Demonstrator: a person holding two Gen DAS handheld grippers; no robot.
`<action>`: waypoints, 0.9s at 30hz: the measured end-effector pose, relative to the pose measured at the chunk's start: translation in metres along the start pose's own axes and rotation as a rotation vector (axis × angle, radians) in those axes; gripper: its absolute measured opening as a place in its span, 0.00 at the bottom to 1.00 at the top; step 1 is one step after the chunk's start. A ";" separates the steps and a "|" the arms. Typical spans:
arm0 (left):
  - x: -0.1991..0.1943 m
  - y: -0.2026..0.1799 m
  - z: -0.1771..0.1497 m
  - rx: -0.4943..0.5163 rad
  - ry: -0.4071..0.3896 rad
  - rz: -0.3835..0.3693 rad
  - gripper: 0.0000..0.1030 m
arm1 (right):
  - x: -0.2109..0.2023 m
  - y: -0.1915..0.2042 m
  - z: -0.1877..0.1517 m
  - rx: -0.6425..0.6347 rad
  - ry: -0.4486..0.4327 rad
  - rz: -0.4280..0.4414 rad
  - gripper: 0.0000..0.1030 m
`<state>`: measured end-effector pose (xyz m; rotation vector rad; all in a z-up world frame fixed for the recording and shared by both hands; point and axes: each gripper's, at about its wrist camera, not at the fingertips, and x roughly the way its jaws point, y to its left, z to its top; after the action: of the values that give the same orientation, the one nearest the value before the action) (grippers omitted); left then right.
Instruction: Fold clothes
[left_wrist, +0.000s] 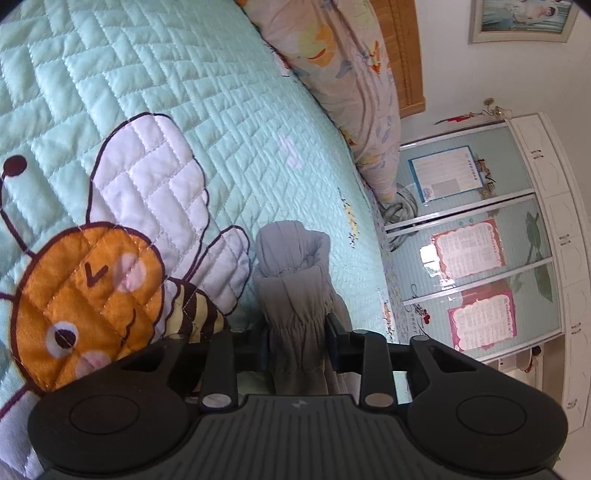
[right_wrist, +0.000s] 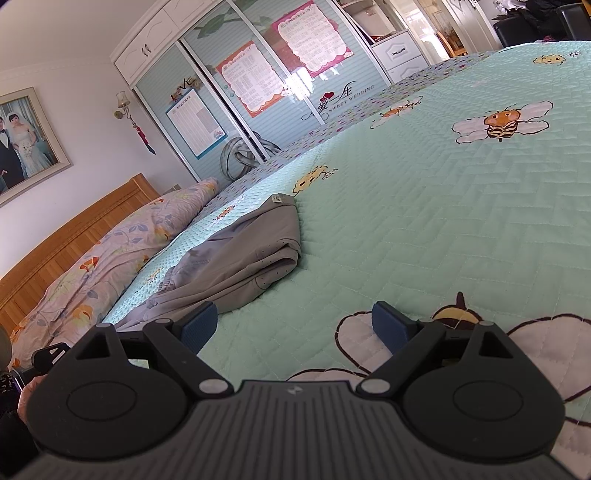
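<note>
Grey garment (left_wrist: 295, 295) bunched betw. left tool (left_wrist: 299, 343) pads, on quilt (left_wrist: 184, 92).

garment (right_wrist: 243, 254): grey, thin fabric, elastic gathered cuff (left_wrist: 295, 325)
state: loosely folded, rumpled, one end bunched and lifted
pose: bulk flat
location: on mint quilted bedspread, near pillow side

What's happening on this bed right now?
A person is folding clothes with a handheld tool in each hand. The left tool is closed on the gathered end of a grey garment, which stands up in a bunch from the bee quilt. The right tool hangs open and empty over the quilt, with the rest of the grey garment lying crumpled ahead of it.
</note>
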<state>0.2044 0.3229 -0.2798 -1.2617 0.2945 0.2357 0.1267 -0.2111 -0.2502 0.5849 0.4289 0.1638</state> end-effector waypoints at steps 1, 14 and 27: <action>-0.001 -0.001 0.000 0.006 0.001 -0.010 0.41 | 0.000 0.000 0.000 0.000 0.000 0.000 0.89; -0.066 -0.035 -0.039 0.306 0.041 -0.063 0.99 | 0.039 0.001 0.077 0.215 0.043 0.203 0.89; -0.005 -0.165 -0.183 0.770 0.231 -0.370 0.99 | 0.210 -0.008 0.139 0.480 0.303 0.375 0.88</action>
<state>0.2390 0.1001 -0.1805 -0.5551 0.3022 -0.3255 0.3760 -0.2302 -0.2232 1.1203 0.6570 0.5214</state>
